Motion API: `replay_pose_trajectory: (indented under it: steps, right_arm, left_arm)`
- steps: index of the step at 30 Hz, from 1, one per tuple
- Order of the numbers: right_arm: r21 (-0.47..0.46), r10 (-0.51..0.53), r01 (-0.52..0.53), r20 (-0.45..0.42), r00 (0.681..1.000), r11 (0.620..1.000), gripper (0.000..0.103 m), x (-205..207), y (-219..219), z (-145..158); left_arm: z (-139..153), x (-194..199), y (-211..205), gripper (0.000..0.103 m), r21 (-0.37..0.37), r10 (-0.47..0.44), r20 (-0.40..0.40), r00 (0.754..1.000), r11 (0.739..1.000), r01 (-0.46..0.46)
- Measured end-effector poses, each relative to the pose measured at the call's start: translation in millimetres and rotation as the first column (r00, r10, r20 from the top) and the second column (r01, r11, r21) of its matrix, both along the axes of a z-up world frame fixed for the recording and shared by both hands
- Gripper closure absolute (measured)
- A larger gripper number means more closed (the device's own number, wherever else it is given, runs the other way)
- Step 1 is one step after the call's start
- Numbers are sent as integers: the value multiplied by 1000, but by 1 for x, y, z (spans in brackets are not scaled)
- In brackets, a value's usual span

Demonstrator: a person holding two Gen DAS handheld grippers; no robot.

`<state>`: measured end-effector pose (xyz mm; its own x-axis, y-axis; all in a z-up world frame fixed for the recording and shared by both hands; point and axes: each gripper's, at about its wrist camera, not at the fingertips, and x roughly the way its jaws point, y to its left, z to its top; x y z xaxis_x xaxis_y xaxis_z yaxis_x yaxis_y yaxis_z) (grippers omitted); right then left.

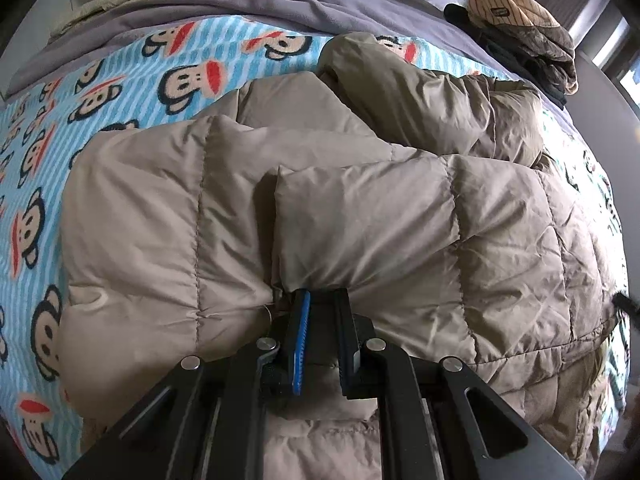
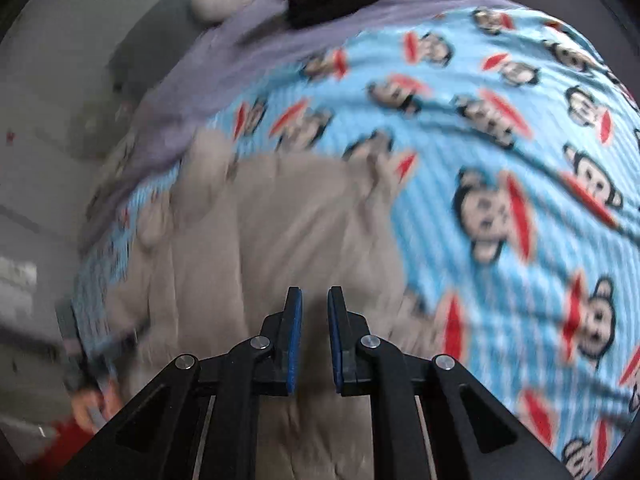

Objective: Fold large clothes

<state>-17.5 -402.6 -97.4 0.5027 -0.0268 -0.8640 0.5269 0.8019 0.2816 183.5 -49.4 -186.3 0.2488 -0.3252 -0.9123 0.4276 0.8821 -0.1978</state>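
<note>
Mid-fold: puffy jacket (image 1: 340,216) bunched on bed blanket (image 1: 120,92), left hand-held gripper (image 1: 320,300) clenched on its hem. Right hand-held gripper (image 2: 315,300) nearly closed, empty, above jacket. Next: grab free edge, fold over.

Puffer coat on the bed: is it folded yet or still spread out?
Partly folded. In the left wrist view the tan puffer coat lies bunched, one quilted panel doubled over another, a sleeve heaped behind. The left hand-held gripper pinches its edge.
</note>
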Motion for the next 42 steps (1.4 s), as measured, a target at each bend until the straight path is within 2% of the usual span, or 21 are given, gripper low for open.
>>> replay_pose_trajectory:
  steps: [3, 6, 8, 11, 14, 18, 24, 25, 26, 27, 28, 29, 36, 38, 40, 42]
  right_arm:
    - [-32, -24, 21, -97, 995, 999, 93, -7, 3, -32]
    - [2, -69, 69, -86, 994, 998, 96, -8, -7, -49]
    - [-13, -84, 84, -94, 992, 996, 96, -8, -5, -48]
    - [-58, -76, 70, -105, 992, 996, 96, -8, 1, -35]
    - [-72, -67, 59, -99, 993, 996, 91, -21, 7, -19]
    - [-28, -68, 66, -101, 993, 997, 91, -44, 19, -12]
    - [30, -3, 7, -147, 989, 1000, 91, -71, 45, -15]
    - [43, 8, -2, -151, 988, 999, 87, -76, 49, -15]
    - [55, 20, -12, -156, 988, 998, 82, -80, 52, -16]
    - [63, 29, -19, -159, 987, 998, 68, -83, 55, -16]
    - [71, 38, -27, -159, 986, 997, 53, -87, 57, -17]
    - [76, 45, -33, -159, 986, 997, 50, -91, 59, -16]
    - [119, 86, -64, -188, 978, 991, 48, -109, 66, -16]
    - [132, 89, -65, -183, 979, 989, 40, -118, 71, -14]
    - [146, 88, -64, -170, 981, 987, 23, -125, 76, -12]
    - [161, 70, -45, -156, 985, 986, 21, -132, 82, -10]
  left_arm:
    - [2, -4, -2, 89, 3, -14, 13, 1000, 1000, 13]
    - [8, -6, 1, 89, 53, -22, 45, 999, 998, 19]
    - [15, -6, 11, 89, 119, 3, 85, 996, 993, -13]
    - [28, -10, 36, 89, 98, 43, 58, 997, 994, -49]
    - [39, -24, 47, 89, 138, 32, 71, 997, 990, -42]
    - [52, -54, 52, 89, 155, 20, 52, 998, 988, -28]
    - [63, -105, 50, 88, 160, 49, 29, 998, 986, -53]
    - [64, -113, 49, 69, 168, 57, 27, 998, 984, -60]
    - [64, -119, 49, 23, 172, 64, 27, 998, 983, -67]
    - [68, -127, 50, 7, 173, 86, 44, 995, 981, -93]
    - [73, -138, 51, 1, 166, 113, 82, 990, 978, -125]
    - [75, -144, 51, 1, 163, 117, 89, 989, 978, -130]
    - [76, -181, 57, 1, 180, 181, 24, 983, 967, -183]
    - [78, -191, 59, 1, 196, 180, 29, 983, 964, -182]
    - [80, -198, 62, 1, 206, 170, 25, 985, 963, -171]
    - [81, -205, 69, 1, 204, 169, 16, 986, 964, -168]
